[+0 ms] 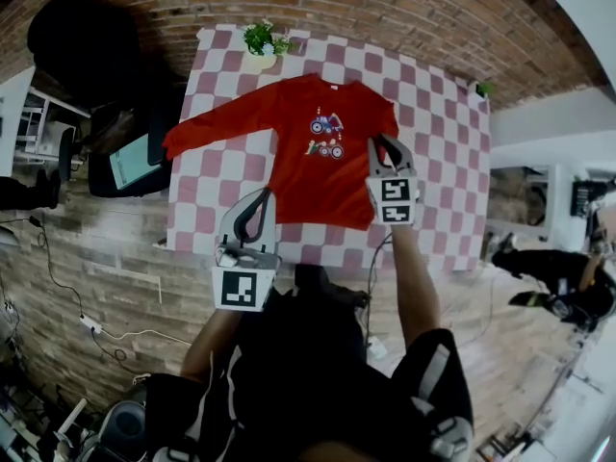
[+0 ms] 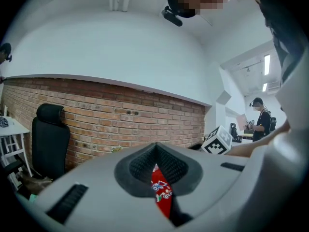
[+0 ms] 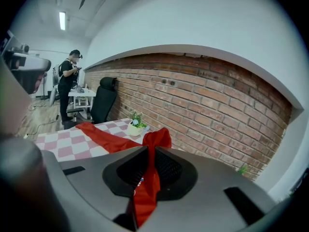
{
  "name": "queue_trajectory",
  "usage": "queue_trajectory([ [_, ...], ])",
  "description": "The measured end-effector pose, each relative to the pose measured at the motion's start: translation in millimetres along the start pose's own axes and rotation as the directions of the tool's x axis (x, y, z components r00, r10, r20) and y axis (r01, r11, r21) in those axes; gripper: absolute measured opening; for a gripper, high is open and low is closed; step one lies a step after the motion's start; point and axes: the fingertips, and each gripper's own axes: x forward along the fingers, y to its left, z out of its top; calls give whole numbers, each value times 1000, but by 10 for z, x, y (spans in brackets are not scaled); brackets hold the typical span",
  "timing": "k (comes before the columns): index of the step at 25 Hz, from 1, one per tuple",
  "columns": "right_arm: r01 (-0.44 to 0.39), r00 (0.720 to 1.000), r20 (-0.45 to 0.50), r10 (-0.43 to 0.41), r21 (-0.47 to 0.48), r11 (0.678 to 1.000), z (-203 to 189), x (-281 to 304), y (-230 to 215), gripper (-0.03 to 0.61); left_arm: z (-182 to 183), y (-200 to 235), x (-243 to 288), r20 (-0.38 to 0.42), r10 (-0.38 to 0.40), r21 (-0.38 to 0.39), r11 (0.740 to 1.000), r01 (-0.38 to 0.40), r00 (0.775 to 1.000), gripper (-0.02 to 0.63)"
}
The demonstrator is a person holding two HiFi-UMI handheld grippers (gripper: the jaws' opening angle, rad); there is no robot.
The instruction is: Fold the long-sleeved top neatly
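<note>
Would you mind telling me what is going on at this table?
A person with a gripper in each hand is folding a red long-sleeved top spread on the checked table. The right gripper is shut on one sleeve; the left gripper, shut and empty, is near the hem. The other sleeve lies outstretched.

**Long-sleeved top** (image 1: pixel 322 162): red cloth, matt and soft, creased where it is bunched; a small printed motif is carried on the chest.

**Table cover** (image 1: pixel 438 152): pink-and-white checked cloth, matt, laid smooth.

**Left gripper** (image 1: pixel 262 198), **right gripper** (image 1: pixel 386 144): shells of smooth grey plastic with a dull sheen. The pads (image 3: pixel 166 170) are faced in black ribbed material, matt.

**Marker cube** (image 1: pixel 396 200): white, matt, printed with black squares.

**Far wall** (image 1: pixel 385 8): bare red brick, rough, with the mortar recessed.

**Floor** (image 1: pixel 115 277): wood-look planks, matt.

**Pot** (image 1: pixel 258 61), far edge: pale, smooth.
</note>
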Motion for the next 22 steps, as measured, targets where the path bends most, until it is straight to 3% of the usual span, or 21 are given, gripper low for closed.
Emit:
queue_trajectory([
  [11, -150, 985, -104, 138, -124, 981, -698, 194, 1380, 46, -168, 390, -54, -15, -10, -15, 1000, 10, 1000, 2],
  [22, -233, 958, -216, 190, -199, 952, -1361, 352, 2186, 46, -374, 617, -76, -48, -26, -33, 999, 25, 998, 2],
])
